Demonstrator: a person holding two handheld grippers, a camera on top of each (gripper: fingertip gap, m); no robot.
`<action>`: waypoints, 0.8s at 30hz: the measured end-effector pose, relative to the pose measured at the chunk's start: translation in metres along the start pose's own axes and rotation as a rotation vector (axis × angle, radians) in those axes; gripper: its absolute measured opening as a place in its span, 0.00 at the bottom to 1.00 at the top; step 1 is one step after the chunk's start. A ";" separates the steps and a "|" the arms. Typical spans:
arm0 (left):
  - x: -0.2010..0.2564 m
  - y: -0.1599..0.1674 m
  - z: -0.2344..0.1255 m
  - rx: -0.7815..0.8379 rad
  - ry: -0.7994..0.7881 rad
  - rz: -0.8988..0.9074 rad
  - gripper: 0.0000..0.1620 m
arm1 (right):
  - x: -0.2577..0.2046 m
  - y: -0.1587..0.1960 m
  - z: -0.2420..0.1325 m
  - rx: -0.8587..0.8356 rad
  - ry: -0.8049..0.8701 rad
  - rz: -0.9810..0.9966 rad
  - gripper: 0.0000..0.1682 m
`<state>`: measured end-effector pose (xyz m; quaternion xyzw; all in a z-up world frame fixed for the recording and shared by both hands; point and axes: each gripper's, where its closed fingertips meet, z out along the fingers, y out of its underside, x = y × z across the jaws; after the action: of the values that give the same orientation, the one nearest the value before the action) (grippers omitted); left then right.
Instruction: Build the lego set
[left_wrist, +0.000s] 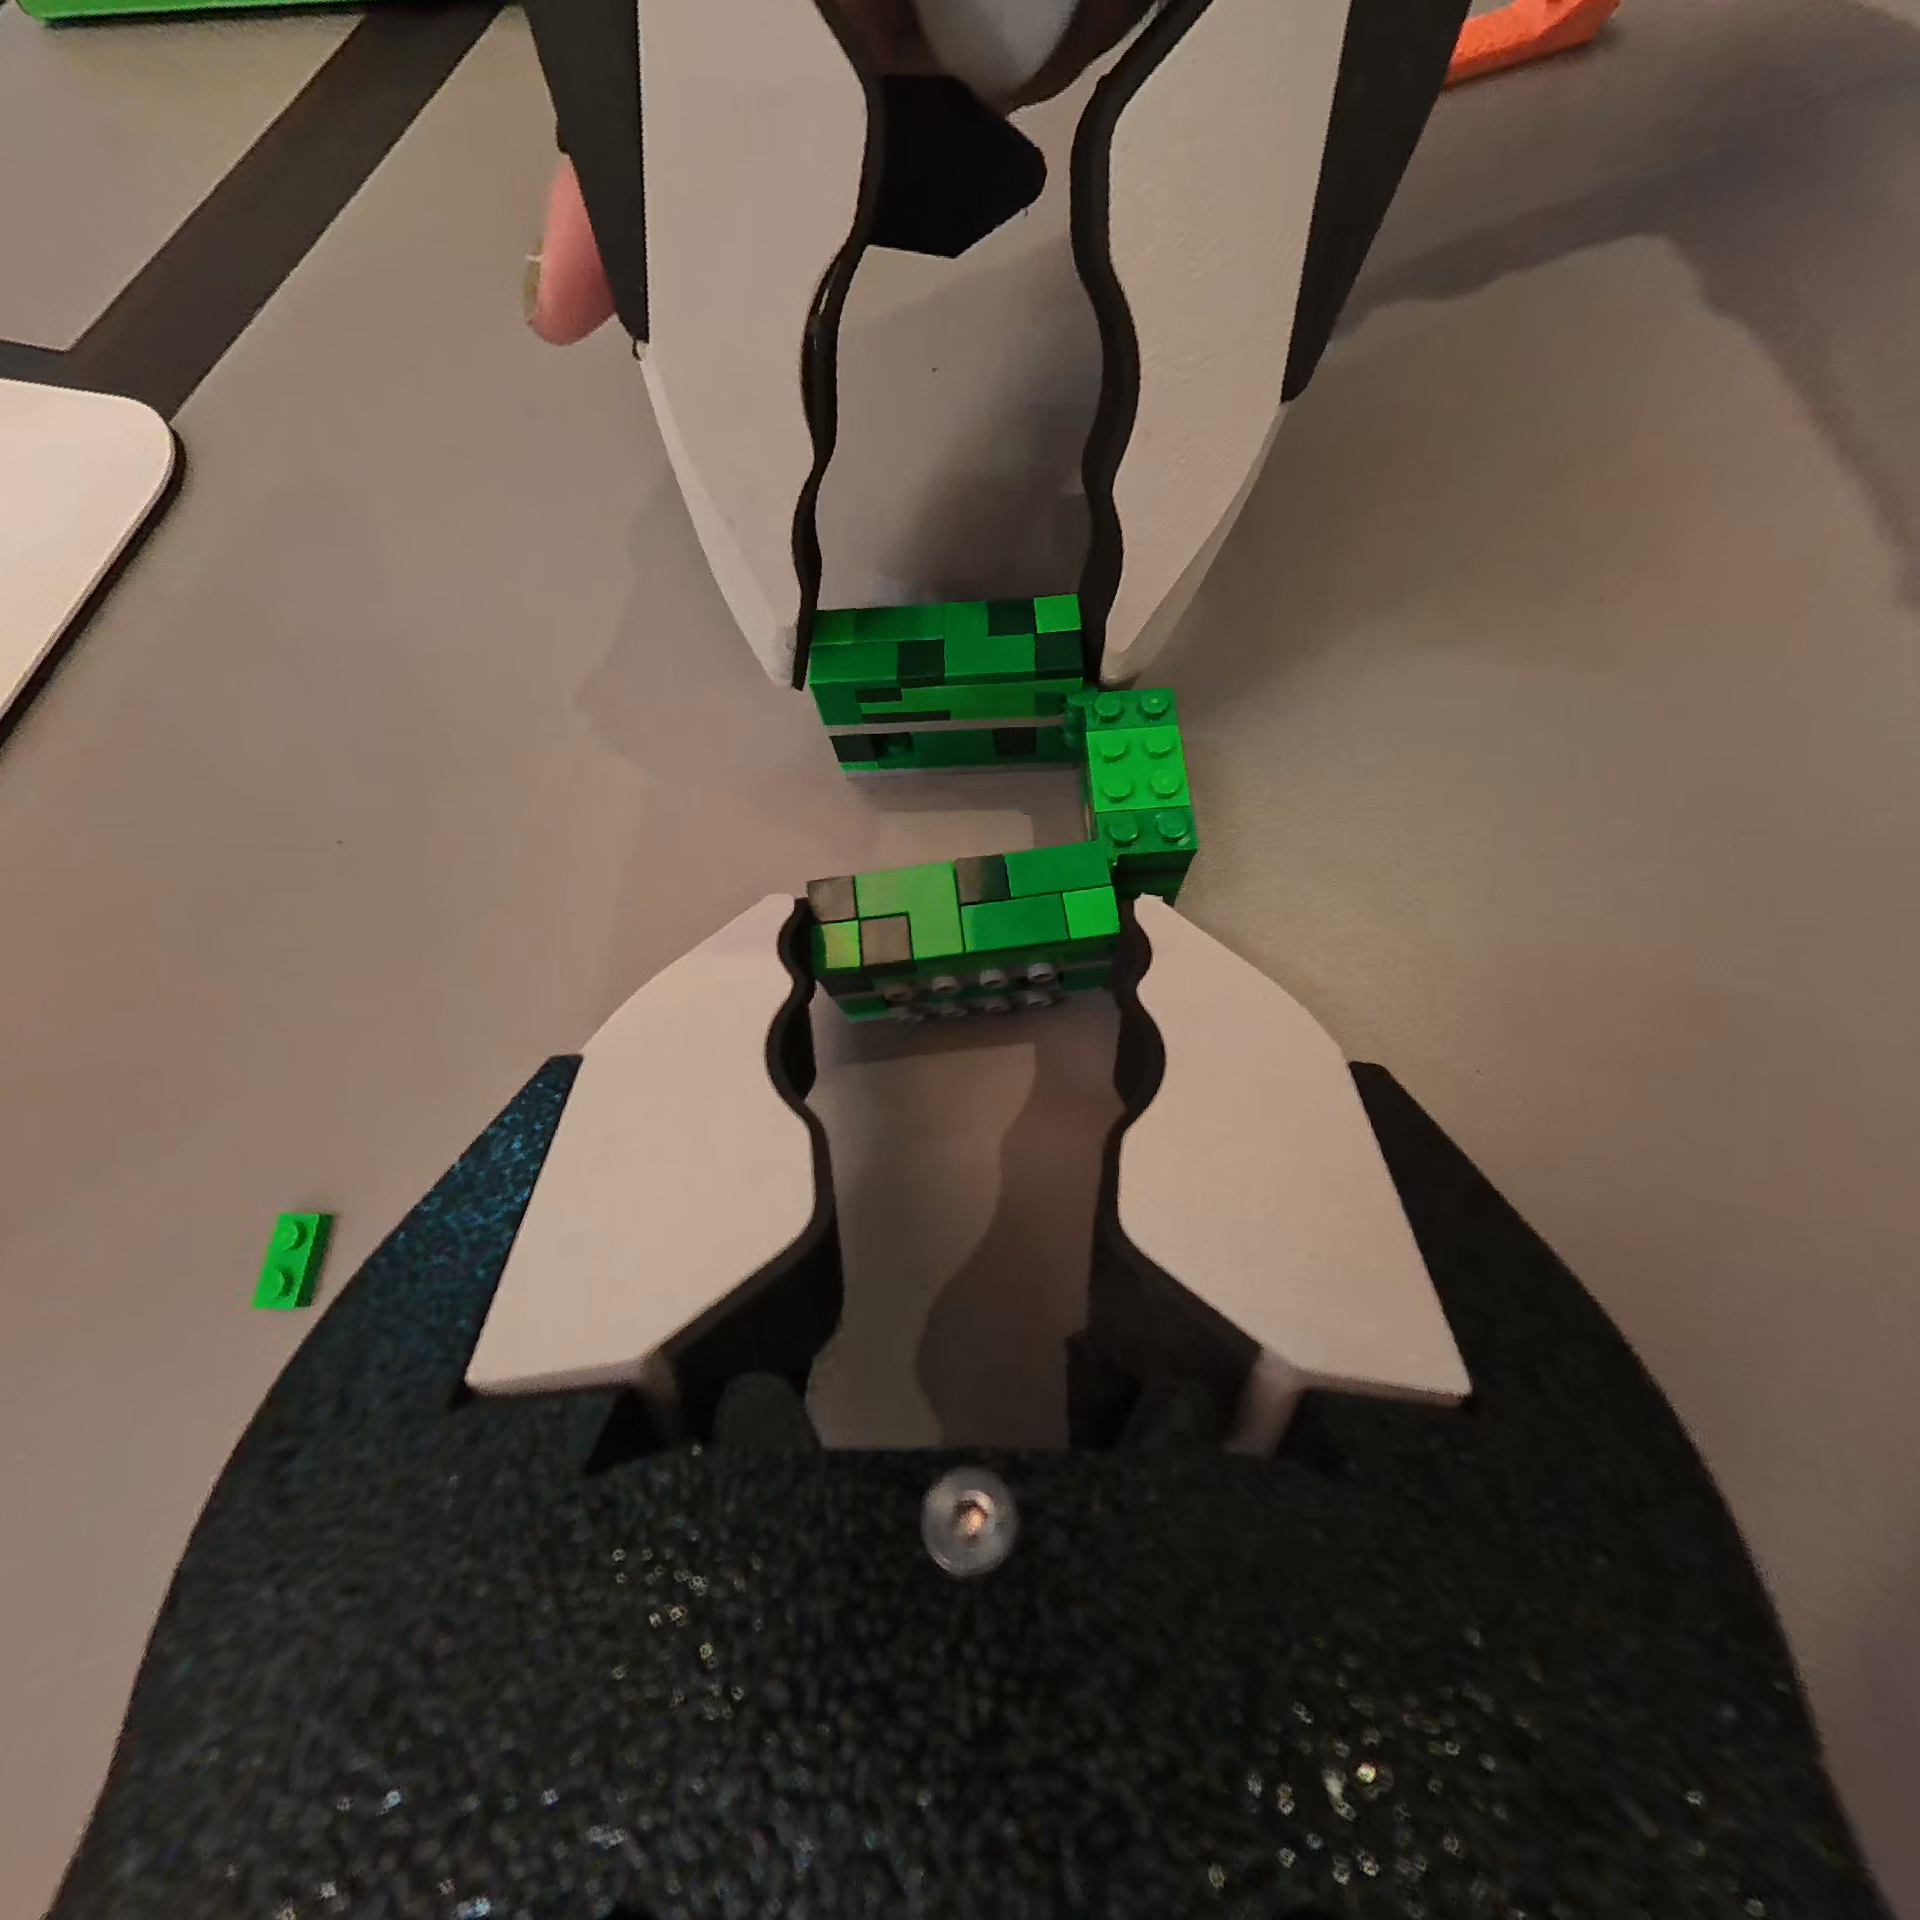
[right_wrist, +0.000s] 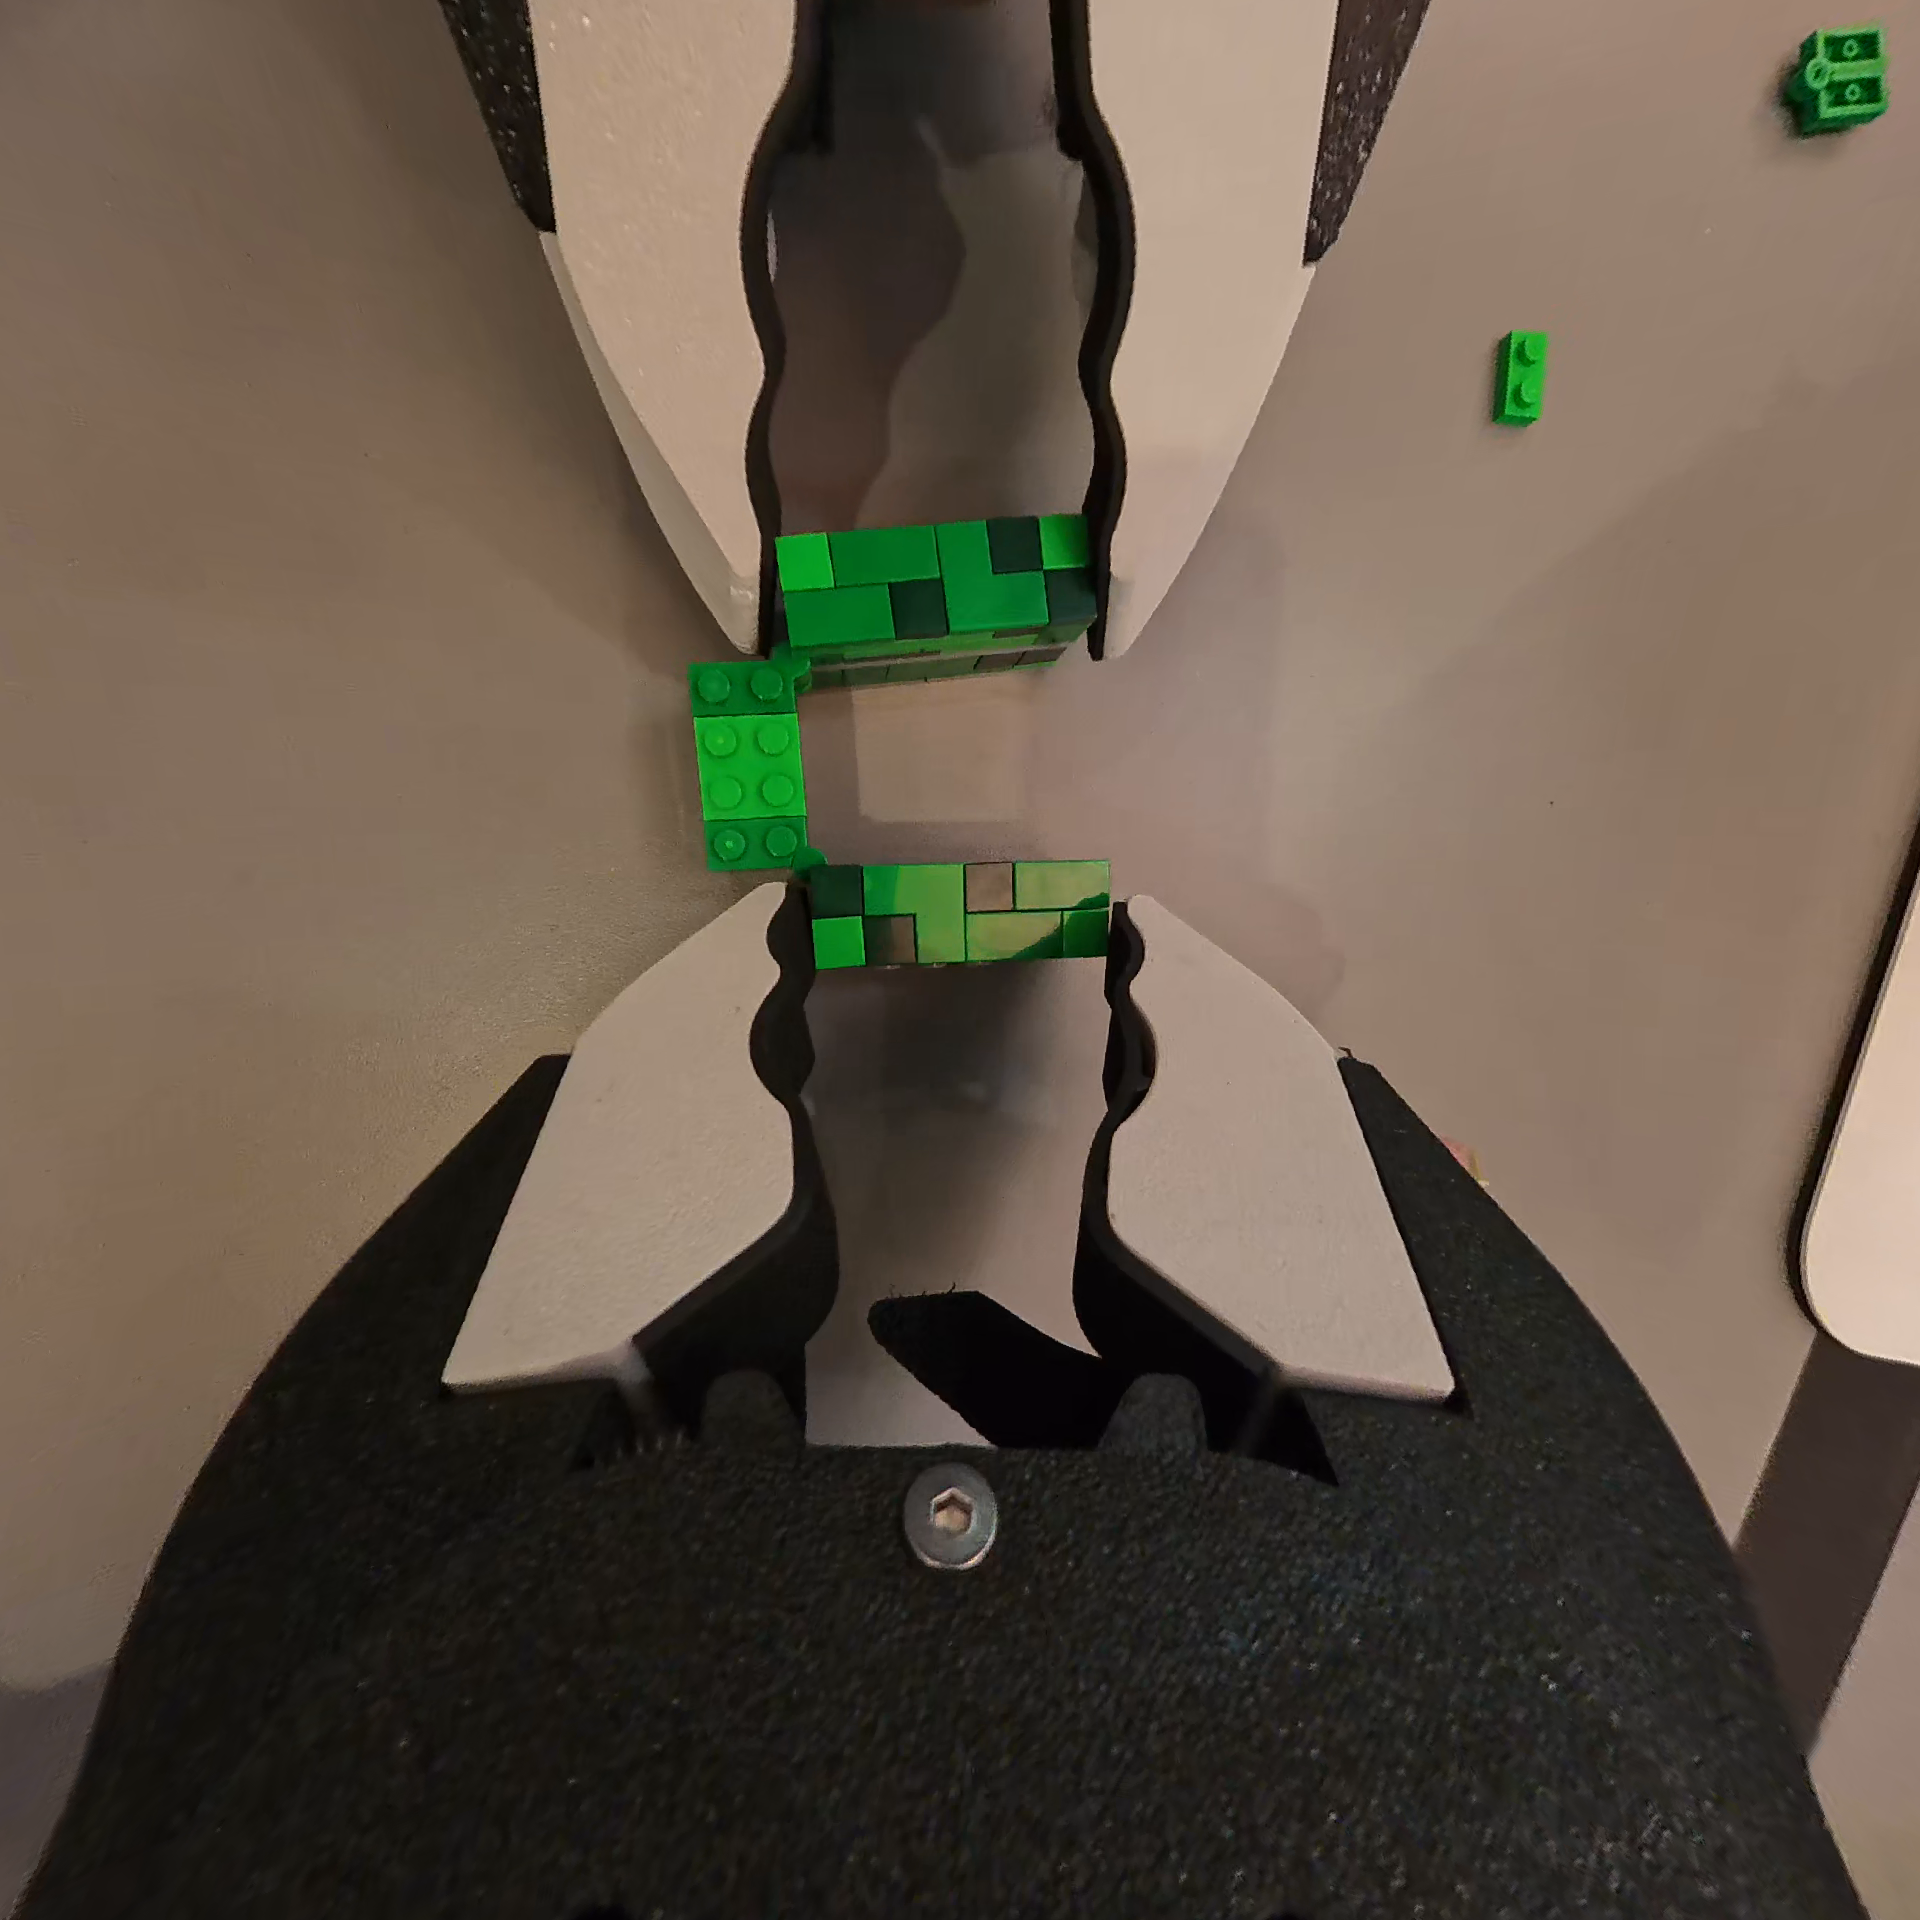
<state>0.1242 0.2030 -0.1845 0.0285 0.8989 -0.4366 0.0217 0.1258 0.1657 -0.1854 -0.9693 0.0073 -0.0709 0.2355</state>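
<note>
A green lego assembly lies on the grey table as a U: two mottled green panels joined by a studded bright green middle part (left_wrist: 1138, 774) (right_wrist: 750, 769). My left gripper (left_wrist: 966, 930) is shut on the ends of the panel nearest it (left_wrist: 966, 904). In the right wrist view that gripper (right_wrist: 932, 613) comes in from the top, on the far panel (right_wrist: 935, 582). My right gripper (right_wrist: 954, 920) is shut on the other panel (right_wrist: 961, 909). In the left wrist view it (left_wrist: 951, 644) reaches in from the top, on the far panel (left_wrist: 945, 649). The two grippers face each other.
A loose small green plate (left_wrist: 293, 1260) (right_wrist: 1520, 377) lies on the table beside the left gripper. A small green hinge piece (right_wrist: 1839, 81) lies farther off. A white board (left_wrist: 73, 520) (right_wrist: 1870, 1143) lies at the table's side. An orange object (left_wrist: 1527, 36) lies behind the right gripper. Across from one pair of fingers to the other is roughly 5 centimeters. From the left gripper's tips to the loose small green plate (right_wrist: 1520, 377) is close to 11 centimeters. Seen from the left wrist view (left_wrist: 302, 1257) as well.
</note>
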 end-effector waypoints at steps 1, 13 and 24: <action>0.000 0.000 0.000 0.005 0.005 0.003 0.34 | 0.000 0.000 0.000 -0.002 -0.003 -0.004 0.32; -0.030 -0.006 -0.061 0.284 -0.231 -0.163 0.70 | 0.020 0.005 -0.061 0.319 0.245 0.311 0.48; -0.098 -0.018 -0.113 0.571 -0.911 -0.326 0.45 | 0.074 0.030 -0.092 0.660 1.094 0.614 0.35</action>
<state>0.2189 0.2779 -0.0944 -0.2975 0.6375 -0.6287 0.3314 0.1863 0.0934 -0.1082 -0.6270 0.3755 -0.4764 0.4888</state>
